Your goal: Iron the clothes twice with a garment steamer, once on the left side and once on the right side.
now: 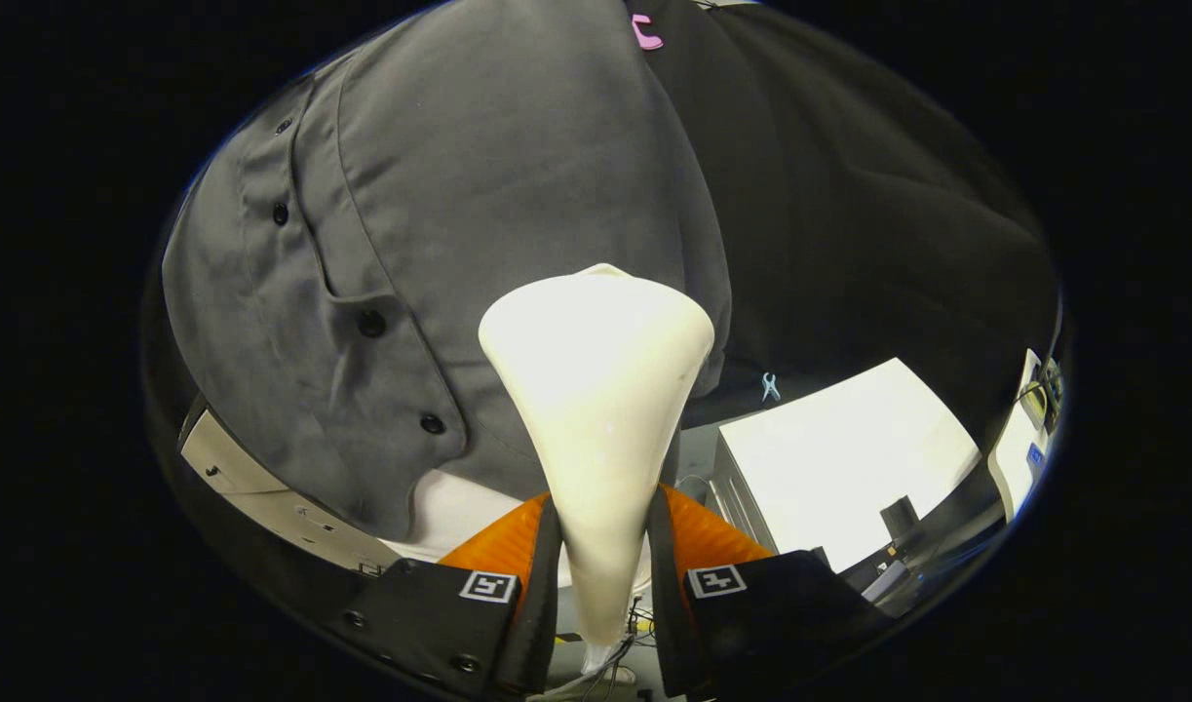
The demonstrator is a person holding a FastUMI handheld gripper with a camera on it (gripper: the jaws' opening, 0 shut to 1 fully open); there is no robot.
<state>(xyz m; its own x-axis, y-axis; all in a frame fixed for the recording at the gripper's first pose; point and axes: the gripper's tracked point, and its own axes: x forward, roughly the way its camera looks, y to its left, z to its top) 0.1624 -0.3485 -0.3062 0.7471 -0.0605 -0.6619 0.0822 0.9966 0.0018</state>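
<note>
Between the fingers: steamer (pixel 596 409) clamped tight by the gripper (pixel 603 546).
Both fingers squeeze its narrow handle, and the wide head sits up against the grey shirt (pixel 440 244) hanging just beyond, right of the button row.

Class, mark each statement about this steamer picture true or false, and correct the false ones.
1. Both fingers press on the steamer's handle. True: the gripper is shut on the steamer.
2. The steamer's wide head is up against the grey shirt. True.
3. The shirt is unbuttoned and hangs open. False: its placket lies closed, with dark buttons down it.
4. A red shirt hangs ahead of the fingers. False: it is grey.
5. A white table stands beyond the fingers, beside the shirt. True.
</note>
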